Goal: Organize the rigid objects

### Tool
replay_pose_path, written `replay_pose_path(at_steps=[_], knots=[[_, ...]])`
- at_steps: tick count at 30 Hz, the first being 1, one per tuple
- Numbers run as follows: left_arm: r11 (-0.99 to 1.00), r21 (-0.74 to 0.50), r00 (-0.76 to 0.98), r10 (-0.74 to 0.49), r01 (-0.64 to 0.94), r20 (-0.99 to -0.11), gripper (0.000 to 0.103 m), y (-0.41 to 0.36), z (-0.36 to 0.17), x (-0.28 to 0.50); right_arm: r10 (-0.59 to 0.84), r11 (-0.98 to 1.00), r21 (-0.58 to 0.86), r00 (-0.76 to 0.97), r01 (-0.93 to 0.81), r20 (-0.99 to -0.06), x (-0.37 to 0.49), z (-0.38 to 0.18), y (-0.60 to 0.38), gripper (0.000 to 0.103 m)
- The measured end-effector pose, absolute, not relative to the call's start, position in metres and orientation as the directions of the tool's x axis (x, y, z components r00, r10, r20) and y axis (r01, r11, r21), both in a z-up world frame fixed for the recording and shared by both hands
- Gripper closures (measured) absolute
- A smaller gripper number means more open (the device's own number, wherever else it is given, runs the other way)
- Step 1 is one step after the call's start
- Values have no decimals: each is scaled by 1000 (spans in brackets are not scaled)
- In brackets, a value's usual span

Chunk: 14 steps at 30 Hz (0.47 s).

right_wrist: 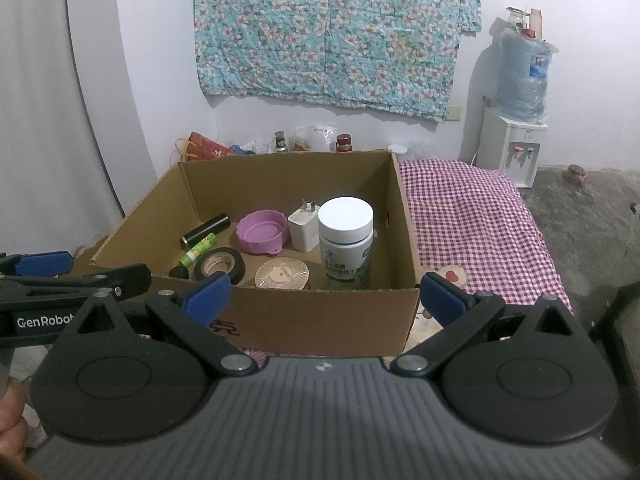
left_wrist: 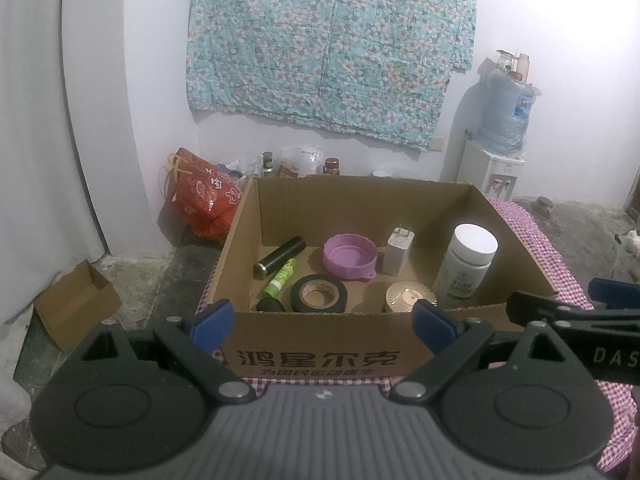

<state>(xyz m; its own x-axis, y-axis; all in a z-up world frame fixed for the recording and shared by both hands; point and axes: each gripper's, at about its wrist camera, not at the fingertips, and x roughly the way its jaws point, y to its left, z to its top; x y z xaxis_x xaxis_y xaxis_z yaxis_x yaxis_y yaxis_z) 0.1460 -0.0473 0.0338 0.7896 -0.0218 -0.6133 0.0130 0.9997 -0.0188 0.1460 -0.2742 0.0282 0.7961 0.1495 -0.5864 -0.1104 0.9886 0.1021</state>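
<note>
A checked cloth [right_wrist: 472, 208] covered the surface. Ahead of both grippers sat the cardboard box [left_wrist: 320, 354], gathering a white bottle [left_wrist: 466, 268], tape roll [left_wrist: 319, 294] and purple lid [left_wrist: 350, 256]. The left gripper [left_wrist: 323, 320] and right gripper [right_wrist: 326, 292] gaped wide, empty.

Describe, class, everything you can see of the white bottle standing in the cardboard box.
The white bottle is a plastic-looking jar with a wide, flat white screw cap and a pale body bearing a printed label with green-grey text and a small emblem. It stands upright and capped on the floor of the cardboard box, near its right wall. The white charger plug sits close behind it and a round gold-patterned disc lies beside its base. No gripper touches it.
</note>
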Motion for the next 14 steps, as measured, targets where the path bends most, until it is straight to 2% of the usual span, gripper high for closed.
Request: replay_pose_path(at_steps=[14], knots=[[1000, -24, 786, -24, 11, -618, 6, -48, 34, 146, 150, 989, 102, 796, -111, -586, 146, 29, -275, 2]])
